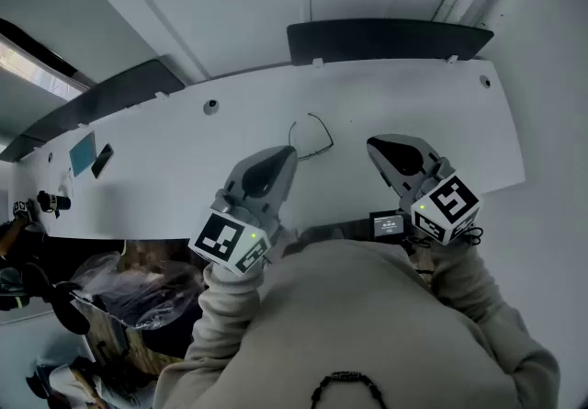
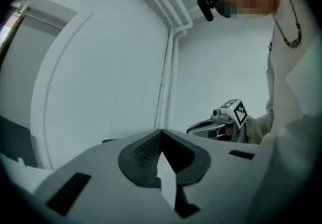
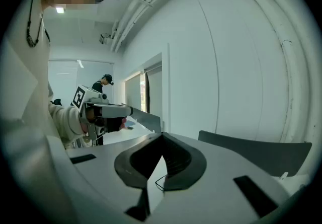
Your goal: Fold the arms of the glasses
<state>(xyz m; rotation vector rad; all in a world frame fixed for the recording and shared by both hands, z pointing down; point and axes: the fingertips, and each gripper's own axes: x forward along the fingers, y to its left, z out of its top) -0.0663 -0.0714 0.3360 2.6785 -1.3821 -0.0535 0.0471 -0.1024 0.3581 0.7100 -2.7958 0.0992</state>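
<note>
A long, smooth white table (image 1: 413, 104) curves across the head view. Above its near edge, two grey plastic grippers with rounded shells are held side by side. The left gripper (image 1: 285, 157) has its dark ribbed jaws pressed together on nothing. The right gripper (image 1: 378, 146) is likewise closed and empty. Just beyond and between their tips, thin dark wire glasses (image 1: 310, 135) lie on the table, touched by neither.
</note>
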